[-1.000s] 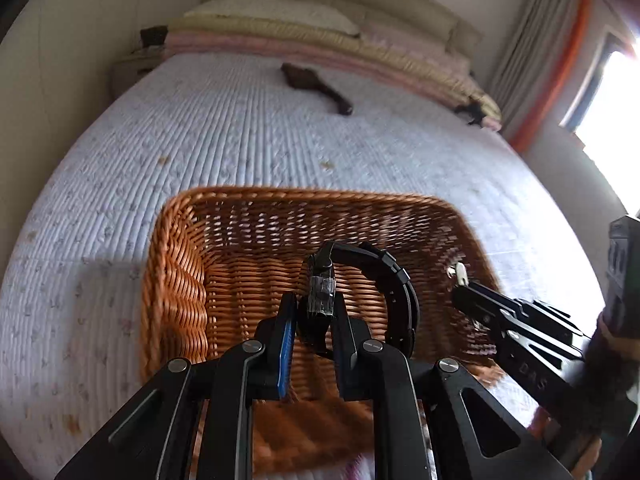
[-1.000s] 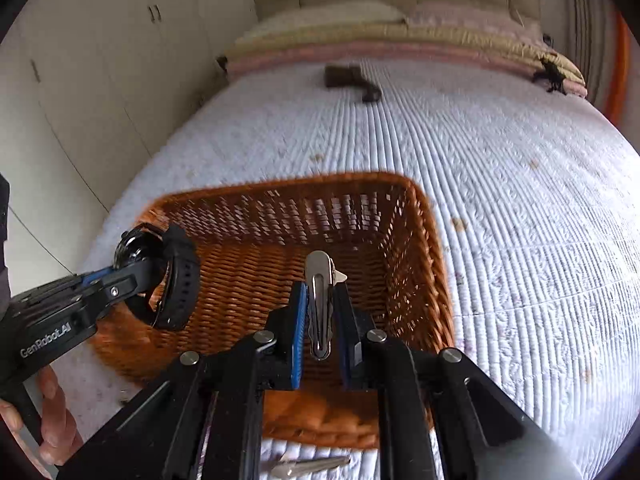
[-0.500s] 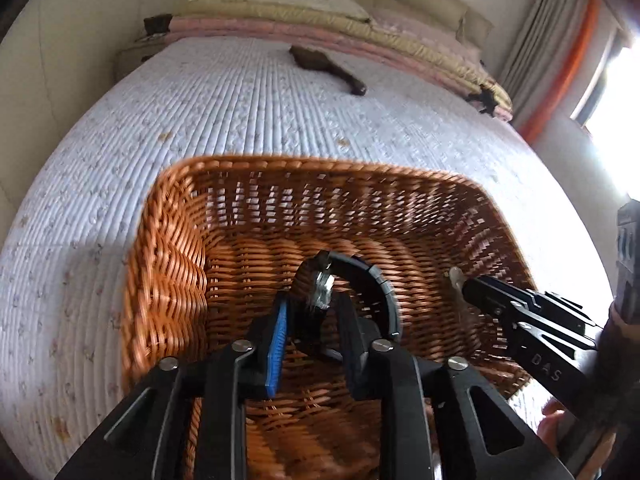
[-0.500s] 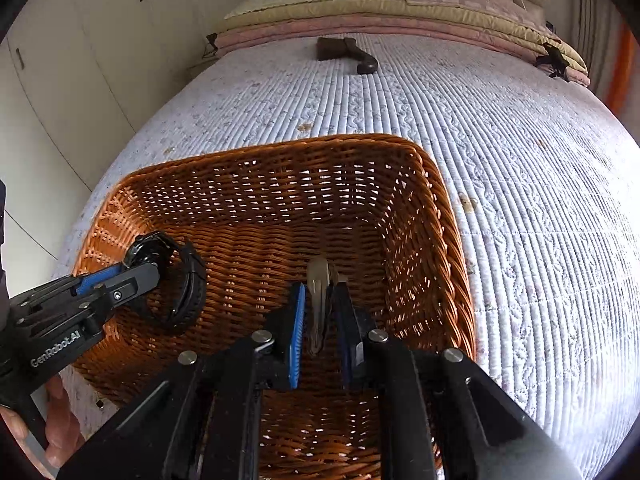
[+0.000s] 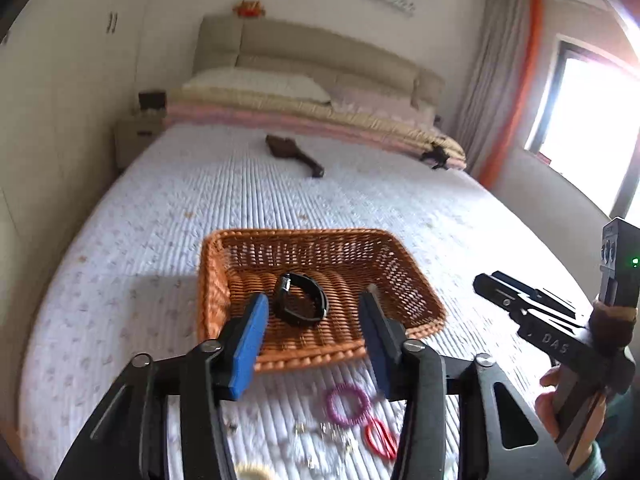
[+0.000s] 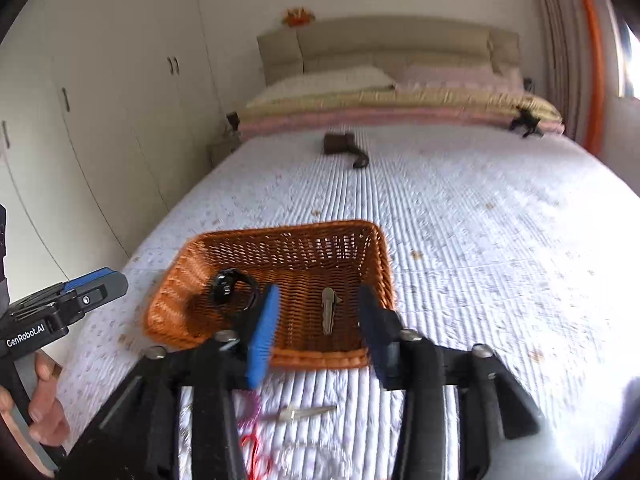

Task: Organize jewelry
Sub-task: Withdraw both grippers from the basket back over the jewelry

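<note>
Left wrist view: your left gripper (image 5: 314,312) is opening, nothing between its pads; the black watch (image 5: 300,298) lies in the wicker basket (image 5: 416,300).
Right wrist view: your right gripper (image 6: 318,312) is opening, empty; the metal hair clip (image 6: 329,315) rests on the basket floor, right of the watch.

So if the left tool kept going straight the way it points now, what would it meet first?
Most likely the black watch lying in the wicker basket, which sits centred between the opening, empty fingers of the left tool. Depth is unclear; the basket's near rim might come first.
</note>
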`<action>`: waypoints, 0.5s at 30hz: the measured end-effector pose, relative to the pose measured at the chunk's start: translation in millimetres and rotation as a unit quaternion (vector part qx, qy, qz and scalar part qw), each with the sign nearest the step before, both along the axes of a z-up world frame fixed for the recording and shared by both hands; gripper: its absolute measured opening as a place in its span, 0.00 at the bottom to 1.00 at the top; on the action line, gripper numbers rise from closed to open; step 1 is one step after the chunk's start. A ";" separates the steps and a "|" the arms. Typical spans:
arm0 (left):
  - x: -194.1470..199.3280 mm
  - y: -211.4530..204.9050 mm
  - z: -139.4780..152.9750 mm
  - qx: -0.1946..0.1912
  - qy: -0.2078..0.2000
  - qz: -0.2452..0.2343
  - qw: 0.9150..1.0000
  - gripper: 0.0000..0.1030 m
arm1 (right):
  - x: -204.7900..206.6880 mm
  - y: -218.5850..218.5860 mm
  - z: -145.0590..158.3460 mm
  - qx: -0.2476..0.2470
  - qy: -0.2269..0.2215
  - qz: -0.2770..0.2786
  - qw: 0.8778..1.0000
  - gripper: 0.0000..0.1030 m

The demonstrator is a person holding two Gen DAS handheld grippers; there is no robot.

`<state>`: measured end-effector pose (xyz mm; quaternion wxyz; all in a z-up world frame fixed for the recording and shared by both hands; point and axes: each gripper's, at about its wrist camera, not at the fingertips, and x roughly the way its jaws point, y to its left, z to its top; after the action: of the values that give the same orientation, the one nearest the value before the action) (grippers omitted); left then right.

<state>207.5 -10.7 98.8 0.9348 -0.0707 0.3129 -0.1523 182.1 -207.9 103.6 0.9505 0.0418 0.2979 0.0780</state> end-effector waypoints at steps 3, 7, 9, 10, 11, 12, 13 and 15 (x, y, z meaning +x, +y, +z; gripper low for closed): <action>-41.4 7.3 17.6 -0.003 -0.029 0.005 1.000 0.62 | -44.3 1.4 17.3 -0.009 -0.033 -0.004 0.999 0.45; -87.6 16.0 33.4 -0.013 -0.054 -0.004 0.998 0.63 | -93.2 2.1 24.7 -0.005 -0.064 -0.006 0.998 0.46; -110.7 20.5 35.8 -0.014 -0.068 -0.003 0.998 0.66 | -113.0 2.4 24.0 -0.003 -0.071 -0.004 0.997 0.46; -122.2 24.2 34.7 -0.014 -0.075 0.001 0.997 0.67 | -125.1 2.9 20.5 -0.002 -0.074 -0.004 0.997 0.46; -135.1 28.1 32.3 -0.016 -0.083 0.008 0.996 0.67 | -137.5 4.0 13.5 0.000 -0.076 -0.004 0.997 0.46; -145.3 31.2 28.8 -0.016 -0.088 0.017 0.996 0.67 | -146.6 4.1 7.6 0.003 -0.077 -0.005 0.997 0.46; -154.7 34.1 25.1 -0.017 -0.095 0.023 0.995 0.67 | -154.7 4.6 0.2 0.007 -0.078 -0.003 0.997 0.46; -175.0 39.2 11.7 -0.020 -0.108 0.030 0.994 0.67 | -173.4 3.4 -14.6 0.012 -0.075 -0.001 0.997 0.46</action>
<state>32.5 28.5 110.5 0.9656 -0.0815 0.2050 -0.1373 8.6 -204.5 89.0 0.9697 0.0477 0.2245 0.0841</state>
